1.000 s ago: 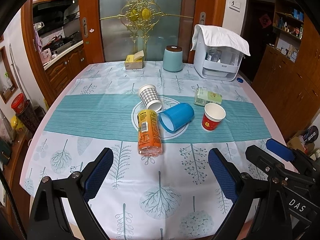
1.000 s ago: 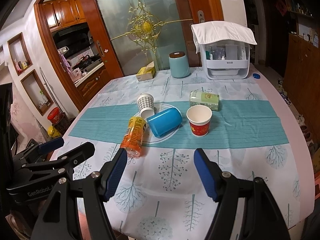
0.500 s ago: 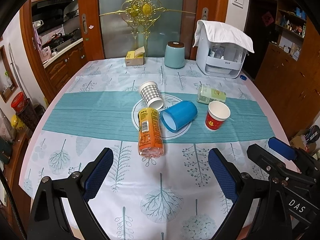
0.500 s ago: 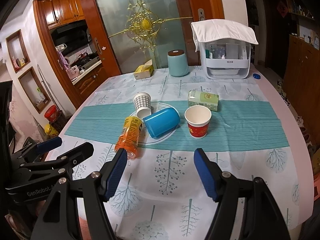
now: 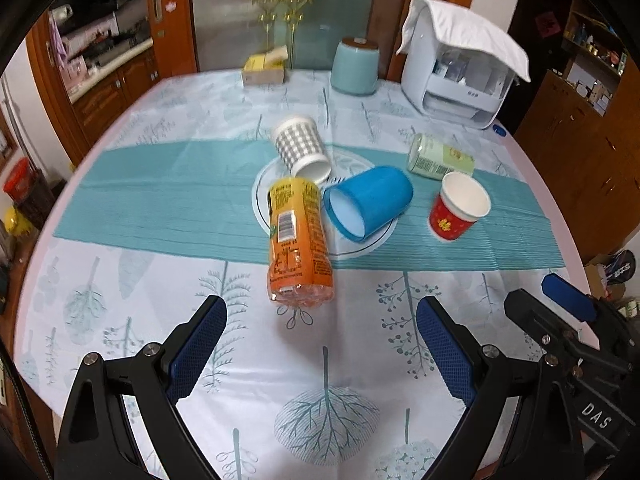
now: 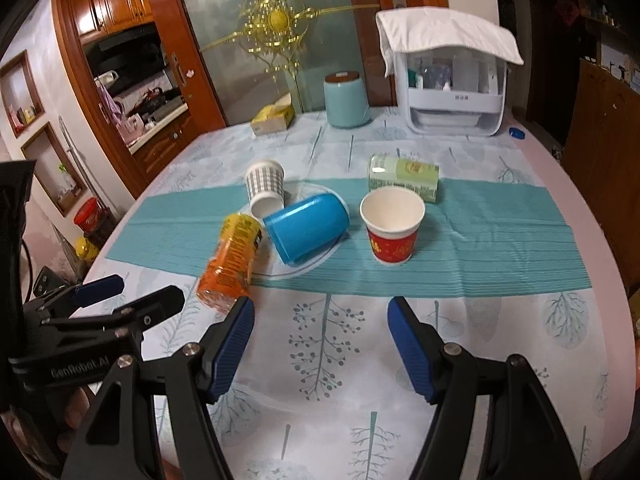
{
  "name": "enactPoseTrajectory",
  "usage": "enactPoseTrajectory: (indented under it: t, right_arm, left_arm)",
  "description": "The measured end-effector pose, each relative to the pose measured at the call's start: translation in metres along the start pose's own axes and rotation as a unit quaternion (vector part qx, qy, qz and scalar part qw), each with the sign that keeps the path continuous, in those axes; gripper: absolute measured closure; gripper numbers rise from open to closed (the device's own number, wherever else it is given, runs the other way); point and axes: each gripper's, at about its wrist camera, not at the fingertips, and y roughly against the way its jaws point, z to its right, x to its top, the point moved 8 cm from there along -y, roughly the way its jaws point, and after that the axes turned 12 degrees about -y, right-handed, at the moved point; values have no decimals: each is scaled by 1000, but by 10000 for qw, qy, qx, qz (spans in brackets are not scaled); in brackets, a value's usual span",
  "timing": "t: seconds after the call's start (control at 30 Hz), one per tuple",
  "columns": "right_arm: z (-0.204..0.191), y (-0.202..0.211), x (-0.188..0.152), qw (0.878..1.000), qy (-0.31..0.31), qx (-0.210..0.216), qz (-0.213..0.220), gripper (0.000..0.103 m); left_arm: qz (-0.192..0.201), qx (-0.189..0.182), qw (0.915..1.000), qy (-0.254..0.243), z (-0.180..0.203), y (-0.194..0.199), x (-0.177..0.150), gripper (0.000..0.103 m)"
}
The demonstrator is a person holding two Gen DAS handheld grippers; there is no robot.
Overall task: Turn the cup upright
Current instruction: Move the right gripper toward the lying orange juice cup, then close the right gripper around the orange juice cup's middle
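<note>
While both claws, left claw (image 5: pixel 322 320) and right claw (image 6: pixel 320 322), are held spread wide and empty above the tree-printed cloth of the tabletop (image 5: pixel 328 380), the blue cup (image 5: pixel 370 200) is seen lying on its side on the teal band, between an orange bottle (image 5: pixel 298 240) and an upright red paper cup (image 5: pixel 458 210). A glass door (image 6: pixel 264 40) is seen behind.

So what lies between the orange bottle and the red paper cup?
The blue cup, tipped on its side, lies between the orange bottle and the upright red paper cup; both wrist views show it.
</note>
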Motion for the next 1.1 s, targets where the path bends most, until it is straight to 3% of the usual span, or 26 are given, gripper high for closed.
enactPoseTrajectory:
  t: [0.27,0.57,0.8,0.93,1.03,1.1]
  right_arm:
    - [8,-41,-7,9994,-29,-76,-342,34]
    - [10,-100,-1,9960,-266,129,-847,34]
    - [9,-141,-3,9908,-406,355,-1245,41]
    - [5,-147,-2,9901,-374,444,-1275,42]
    - [4,-147,-2,9900,-345,488,-1278,43]
    - [4,-147,-2,9895,-340,532,-1298,45]
  left_arm:
    - [-282,-165,9989,322,-20,-45,1,8]
    - [-660,-93,9974,272,-30,-94,16,8]
    - [-906,-190,9950,361,-35,-127,26,9]
    - [-1066,-281,9934,324,-35,-142,29,21]
    - [-1280,-444,9902,326,-33,-151,28,42]
    - [-1321,-530,9893,335,-32,-156,30,44]
